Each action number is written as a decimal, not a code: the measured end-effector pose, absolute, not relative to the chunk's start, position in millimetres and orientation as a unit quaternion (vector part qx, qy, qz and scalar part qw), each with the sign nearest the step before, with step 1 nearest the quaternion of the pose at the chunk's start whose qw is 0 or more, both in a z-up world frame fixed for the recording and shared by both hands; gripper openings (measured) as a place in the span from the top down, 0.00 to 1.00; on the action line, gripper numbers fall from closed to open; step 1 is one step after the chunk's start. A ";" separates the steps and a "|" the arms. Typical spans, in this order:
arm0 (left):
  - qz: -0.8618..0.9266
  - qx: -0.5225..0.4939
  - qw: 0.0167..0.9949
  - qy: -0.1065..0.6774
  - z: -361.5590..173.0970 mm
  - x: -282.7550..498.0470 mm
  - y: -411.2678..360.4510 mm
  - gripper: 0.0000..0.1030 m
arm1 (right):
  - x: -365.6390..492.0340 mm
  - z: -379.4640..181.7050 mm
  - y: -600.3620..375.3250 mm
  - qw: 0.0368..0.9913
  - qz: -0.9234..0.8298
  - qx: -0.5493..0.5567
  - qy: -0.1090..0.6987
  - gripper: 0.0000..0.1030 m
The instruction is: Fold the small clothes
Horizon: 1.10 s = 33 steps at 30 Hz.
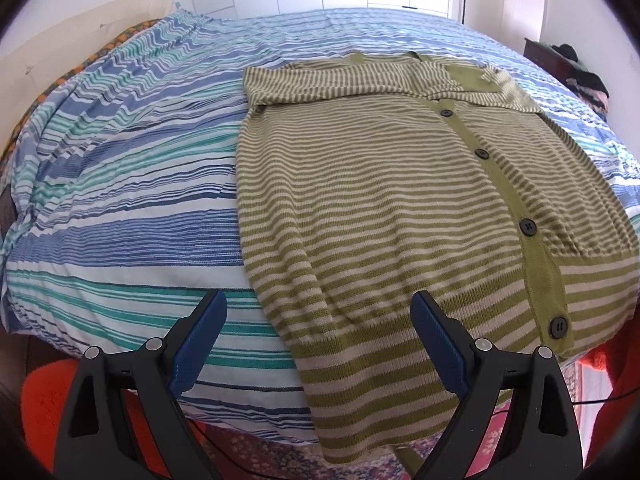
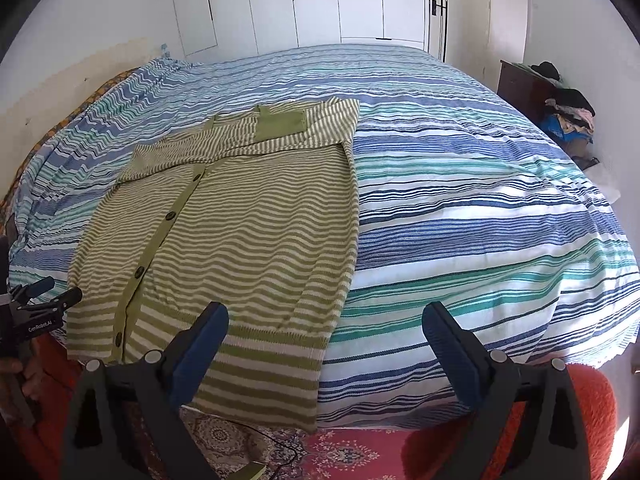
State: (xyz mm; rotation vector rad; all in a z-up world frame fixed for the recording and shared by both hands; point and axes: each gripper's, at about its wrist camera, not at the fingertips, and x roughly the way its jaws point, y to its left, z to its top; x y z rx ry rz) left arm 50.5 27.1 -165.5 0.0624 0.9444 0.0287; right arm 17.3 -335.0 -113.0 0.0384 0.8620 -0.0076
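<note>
On the bed (image 1: 120, 200), the green striped cardigan (image 1: 380, 200) lies flat, its hem hanging over the near edge, sleeves folded across the chest. Both the left tongs (image 1: 320, 304) and right tongs (image 2: 326, 316) hover above, spread apart, holding nothing.

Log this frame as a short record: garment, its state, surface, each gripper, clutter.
garment: green and cream striped cardigan, dark buttons down the front band
state: lying flat and buttoned, both sleeves folded across the chest, hem hanging over the near edge of the bed
surface: bed with blue, teal and white striped bedspread
left gripper: open, hovering above the hem, holding nothing
right gripper: open, above the near edge of the bed, holding nothing
clutter: pile of clothes on a dark cabinet by the far wall
</note>
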 end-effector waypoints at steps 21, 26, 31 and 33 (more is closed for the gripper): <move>0.010 0.020 0.884 0.466 -169.2 52.6 27.8 0.09 | 17.9 -113.8 -336.0 0.908 -0.005 0.019 0.418 0.06; 0.009 0.025 0.872 0.489 -179.8 57.7 27.5 0.09 | 18.7 -115.2 -334.8 0.907 -0.005 0.015 0.421 0.06; 0.009 0.030 0.871 0.491 -182.9 57.9 25.7 0.09 | 19.0 -115.5 -334.2 0.907 -0.005 0.013 0.421 0.06; 0.009 0.029 0.870 0.492 -183.5 57.9 26.4 0.08 | 19.5 -115.6 -333.8 0.907 -0.005 0.012 0.421 0.06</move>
